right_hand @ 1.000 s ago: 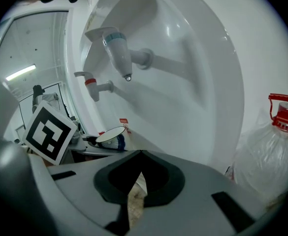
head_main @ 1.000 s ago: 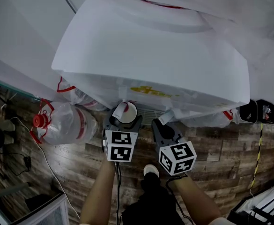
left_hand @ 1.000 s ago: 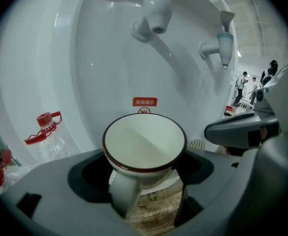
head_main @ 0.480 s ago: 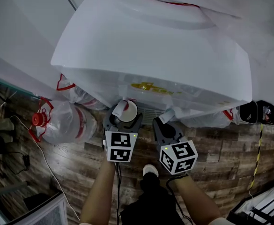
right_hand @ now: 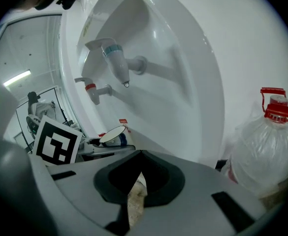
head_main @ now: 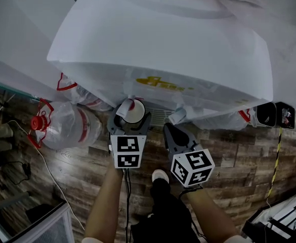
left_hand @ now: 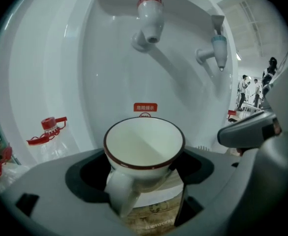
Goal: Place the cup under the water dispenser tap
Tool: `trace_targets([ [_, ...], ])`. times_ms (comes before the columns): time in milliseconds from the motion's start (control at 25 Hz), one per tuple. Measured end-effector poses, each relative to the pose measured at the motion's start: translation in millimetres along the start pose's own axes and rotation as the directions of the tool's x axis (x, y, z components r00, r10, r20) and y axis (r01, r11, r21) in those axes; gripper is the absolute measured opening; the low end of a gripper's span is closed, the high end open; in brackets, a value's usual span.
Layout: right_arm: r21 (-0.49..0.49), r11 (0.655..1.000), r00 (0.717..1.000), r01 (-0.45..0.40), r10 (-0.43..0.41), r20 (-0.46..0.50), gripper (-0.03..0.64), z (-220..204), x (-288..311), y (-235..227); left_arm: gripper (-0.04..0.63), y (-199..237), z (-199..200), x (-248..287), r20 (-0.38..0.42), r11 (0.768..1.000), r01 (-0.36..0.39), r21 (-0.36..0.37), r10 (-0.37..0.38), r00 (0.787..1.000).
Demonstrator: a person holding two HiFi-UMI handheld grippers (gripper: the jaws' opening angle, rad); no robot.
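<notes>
- Two tongs face one big water dispenser [head_main: 163, 44], its white body looming just ahead of them. Over the last second they've crept slightly closer in.
- Left tongs [left_hand: 144, 181] are clamped on the cup [left_hand: 144, 144], upright, handle pointing back. Right tongs [right_hand: 136, 186] are pressed together, empty, just alongside.
- Red tap [left_hand: 150, 16] is above and ahead of the left tongs, with the blue tap [left_hand: 218, 45] off to their right. Cup's nearly lined up with red and probably needs a short push forward.

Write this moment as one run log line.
left gripper: shut on cup | cup: held below red tap | right gripper: shut, empty
</notes>
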State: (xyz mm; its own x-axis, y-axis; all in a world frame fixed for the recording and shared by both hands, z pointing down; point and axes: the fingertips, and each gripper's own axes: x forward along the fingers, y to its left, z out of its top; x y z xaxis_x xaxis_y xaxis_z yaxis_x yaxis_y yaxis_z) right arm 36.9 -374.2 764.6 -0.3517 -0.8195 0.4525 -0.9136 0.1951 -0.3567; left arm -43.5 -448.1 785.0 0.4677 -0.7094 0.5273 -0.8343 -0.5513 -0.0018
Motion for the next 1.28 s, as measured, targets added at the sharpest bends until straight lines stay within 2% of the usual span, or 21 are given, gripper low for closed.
trace_targets([
  [200, 0.008, 1.0, 1.0, -0.01, 0.01, -0.029, 0.02, -12.5, -16.8, 8.0, 0.433, -0.6, 2.8, -10.9, 0.034, 0.999, -0.018, -0.045, 0.02, 0.999],
  [720, 0.006, 1.0, 1.0, -0.009, 0.009, -0.012, 0.02, -11.4, -62.4, 31.9, 0.44, 0.4, 15.6, -64.6, 0.071, 0.996, -0.078, -0.046, 0.081, 0.994],
  [1000, -0.008, 1.0, 1.0, -0.018, 0.018, -0.001, 0.02, 4.2, -104.4, 61.2, 0.44, -11.4, 20.1, -124.7, 0.047, 0.995, -0.081, -0.055, 0.083, 0.995],
  [1280, -0.046, 0.998, 0.999, -0.04, 0.041, 0.032, 0.02, 36.9, -166.3, 115.6, 0.439, -24.8, 40.0, -214.9, 0.036, 0.994, -0.084, -0.071, 0.087, 0.996],
])
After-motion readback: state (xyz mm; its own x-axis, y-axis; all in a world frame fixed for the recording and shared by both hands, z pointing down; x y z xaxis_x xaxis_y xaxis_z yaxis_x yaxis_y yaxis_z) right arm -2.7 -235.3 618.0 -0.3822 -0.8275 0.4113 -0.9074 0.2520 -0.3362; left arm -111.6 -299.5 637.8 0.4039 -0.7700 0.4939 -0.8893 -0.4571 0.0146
